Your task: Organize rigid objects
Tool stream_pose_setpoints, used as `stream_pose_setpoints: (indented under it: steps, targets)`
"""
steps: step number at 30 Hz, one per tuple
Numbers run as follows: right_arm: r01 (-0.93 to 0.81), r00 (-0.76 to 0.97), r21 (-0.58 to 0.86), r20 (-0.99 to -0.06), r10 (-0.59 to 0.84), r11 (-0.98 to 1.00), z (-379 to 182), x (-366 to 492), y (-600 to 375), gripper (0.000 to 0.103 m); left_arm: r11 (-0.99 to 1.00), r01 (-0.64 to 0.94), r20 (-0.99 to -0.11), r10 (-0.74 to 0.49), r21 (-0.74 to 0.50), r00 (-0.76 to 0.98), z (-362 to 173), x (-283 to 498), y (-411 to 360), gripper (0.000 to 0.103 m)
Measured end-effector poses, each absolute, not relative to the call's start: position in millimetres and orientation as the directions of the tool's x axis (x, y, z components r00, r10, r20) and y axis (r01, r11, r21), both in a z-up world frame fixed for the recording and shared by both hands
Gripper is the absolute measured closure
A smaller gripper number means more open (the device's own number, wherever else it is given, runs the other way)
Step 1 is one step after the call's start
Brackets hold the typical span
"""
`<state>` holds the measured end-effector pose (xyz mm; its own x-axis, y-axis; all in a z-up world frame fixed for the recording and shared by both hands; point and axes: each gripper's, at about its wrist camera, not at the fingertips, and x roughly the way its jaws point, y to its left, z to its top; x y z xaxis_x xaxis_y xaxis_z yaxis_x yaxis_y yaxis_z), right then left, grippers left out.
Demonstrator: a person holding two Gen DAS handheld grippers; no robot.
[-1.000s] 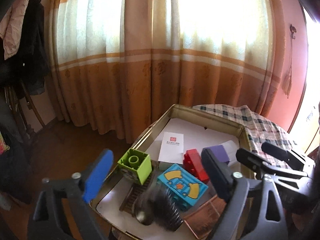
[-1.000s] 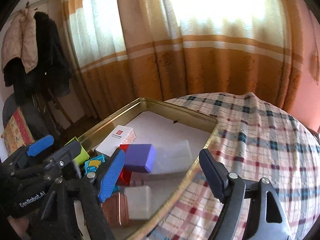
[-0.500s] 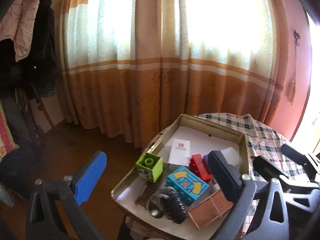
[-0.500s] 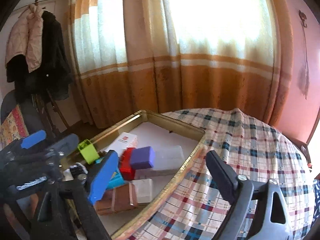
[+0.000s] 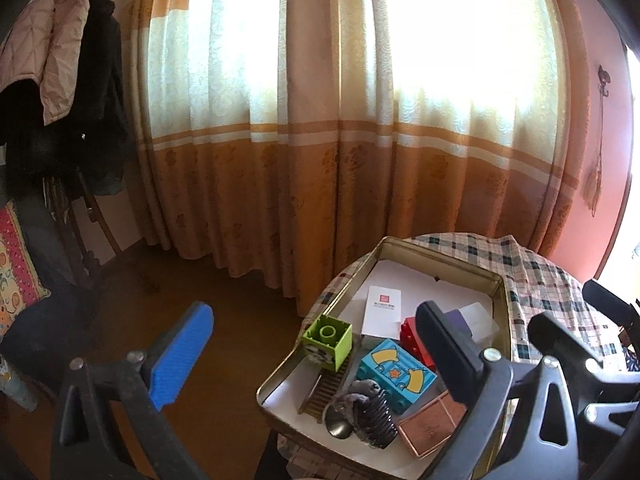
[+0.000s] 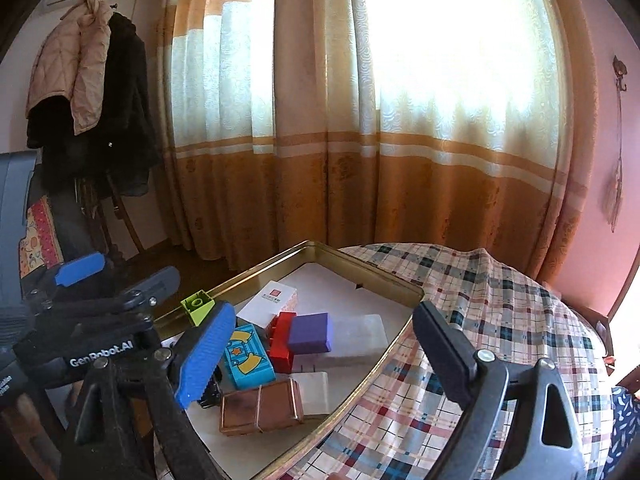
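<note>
A gold metal tray (image 5: pixel 444 247) (image 6: pixel 360 262) on a plaid-covered table holds a green brick (image 5: pixel 328 338) (image 6: pixel 198 306), a blue brick (image 5: pixel 394 374) (image 6: pixel 248 356), a red brick (image 6: pixel 282 340), a purple box (image 6: pixel 310 334), a white card box (image 5: pixel 382 316) (image 6: pixel 272 302), a copper box (image 5: pixel 432 424) (image 6: pixel 260 406), clear plastic boxes (image 6: pixel 356 336) and a black hair clip (image 5: pixel 370 420). My left gripper (image 5: pixel 316 354) is open and empty, held high and back from the tray. My right gripper (image 6: pixel 324 354) is open and empty above the tray's right edge.
The plaid tablecloth (image 6: pixel 500 320) covers the table to the right of the tray. Orange and cream curtains (image 5: pixel 340 120) hang behind. Coats (image 6: pixel 88 92) hang at the left. A wooden floor (image 5: pixel 160 300) lies below left.
Both grippers have pulled up and back from the tray, so the tray and its objects look smaller and lower. Both stay open and empty. The objects have not moved.
</note>
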<state>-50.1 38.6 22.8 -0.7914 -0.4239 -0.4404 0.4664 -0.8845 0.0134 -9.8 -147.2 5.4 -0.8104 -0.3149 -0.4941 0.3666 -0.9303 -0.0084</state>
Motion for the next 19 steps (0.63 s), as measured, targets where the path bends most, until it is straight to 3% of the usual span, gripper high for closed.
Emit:
stream_pose_setpoints:
  steps: [19]
  targets:
    - [0.464,-0.781,0.018,-0.464,-0.418,-0.886,17.3,-51.2,39.2,0.011,-0.915,0.404,-0.489,-0.355,0.005,-0.797,0.5,-5.9,-152.2,0.0]
